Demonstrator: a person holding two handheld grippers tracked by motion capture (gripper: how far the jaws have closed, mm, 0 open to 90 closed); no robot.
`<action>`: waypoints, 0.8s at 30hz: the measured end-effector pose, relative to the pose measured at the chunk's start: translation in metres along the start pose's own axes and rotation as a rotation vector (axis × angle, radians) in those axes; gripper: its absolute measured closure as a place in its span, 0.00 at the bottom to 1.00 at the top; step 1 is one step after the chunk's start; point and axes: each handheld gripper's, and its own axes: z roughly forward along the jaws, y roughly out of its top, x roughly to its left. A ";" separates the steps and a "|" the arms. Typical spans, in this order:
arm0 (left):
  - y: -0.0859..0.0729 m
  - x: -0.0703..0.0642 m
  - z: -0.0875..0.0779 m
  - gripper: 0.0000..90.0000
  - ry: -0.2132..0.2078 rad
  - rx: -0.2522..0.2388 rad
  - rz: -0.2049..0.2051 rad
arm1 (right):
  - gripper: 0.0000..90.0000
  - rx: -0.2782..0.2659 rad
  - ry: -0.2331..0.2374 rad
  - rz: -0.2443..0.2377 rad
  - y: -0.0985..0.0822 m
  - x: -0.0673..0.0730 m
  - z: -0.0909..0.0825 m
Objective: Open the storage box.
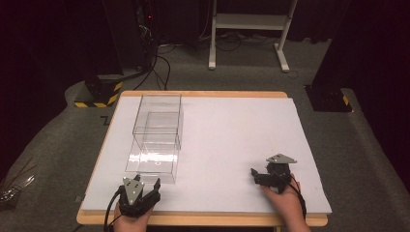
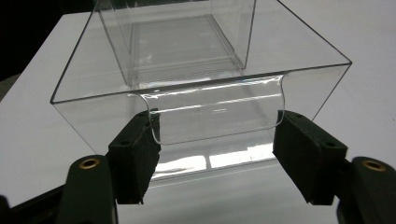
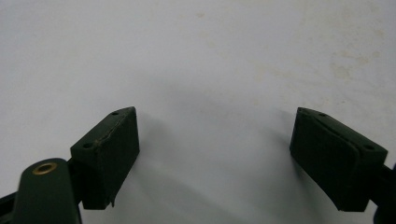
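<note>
Two clear plastic boxes stand on the left of the white table top point(image 1: 232, 140). The near, open-topped box point(image 1: 152, 159) point(image 2: 84, 112) has a rounded notch point(image 2: 215, 112) in its front wall. Behind it stands the taller box point(image 1: 159, 113) point(image 2: 177, 42), seen through the near one's walls. My left gripper point(image 1: 147, 182) point(image 2: 216, 123) is open just in front of the near box, its pads on either side of the notch and level with it; the left pad looks to touch the notch's edge. At the front right, my right gripper point(image 1: 255, 175) point(image 3: 217, 130) stands open over bare table with nothing between its pads.
The table's wooden rim point(image 1: 203, 220) runs along the front. On the carpet beyond are a white desk frame point(image 1: 251, 29), cables point(image 1: 162, 63) and a black-and-yellow striped base point(image 1: 99, 94). A black stand foot point(image 1: 329, 99) sits at the back right.
</note>
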 end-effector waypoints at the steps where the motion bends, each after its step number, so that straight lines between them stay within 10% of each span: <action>1: 0.000 0.000 0.000 0.36 -0.001 0.002 -0.002 | 0.17 0.000 0.001 0.001 0.000 0.000 0.000; 24: 0.007 0.006 -0.006 0.25 -0.024 -0.021 -0.055 | 0.17 0.000 -0.003 -0.007 0.000 0.000 0.000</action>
